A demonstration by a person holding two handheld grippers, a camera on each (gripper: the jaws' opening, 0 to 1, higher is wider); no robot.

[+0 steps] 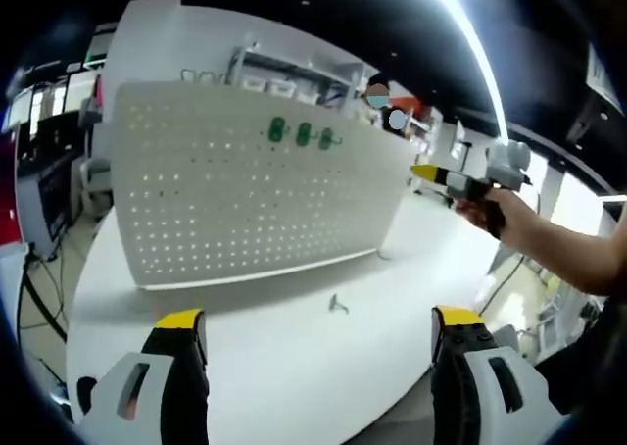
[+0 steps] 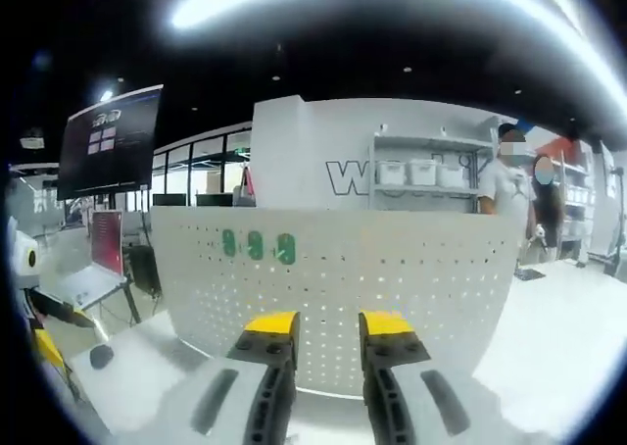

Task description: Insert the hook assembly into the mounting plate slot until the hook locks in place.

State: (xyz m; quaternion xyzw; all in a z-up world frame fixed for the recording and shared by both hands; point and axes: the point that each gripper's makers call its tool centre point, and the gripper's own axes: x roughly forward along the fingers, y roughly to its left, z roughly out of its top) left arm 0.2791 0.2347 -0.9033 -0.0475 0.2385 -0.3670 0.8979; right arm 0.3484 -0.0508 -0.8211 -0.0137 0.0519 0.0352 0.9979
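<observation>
Black ceiling with bright strip light, white partition wall, white shelving with storage bins, dark display screen.

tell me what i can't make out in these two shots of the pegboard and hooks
- Left gripper view: the loose hook on the table is too small to show its shape.
- Both views: how the three green hooks seat in the pegboard is too small to tell.
- Right gripper view: the right gripper covers the pegboard's lower middle.
- Left gripper view: the right gripper is too small to show whether it is open or shut.
</observation>
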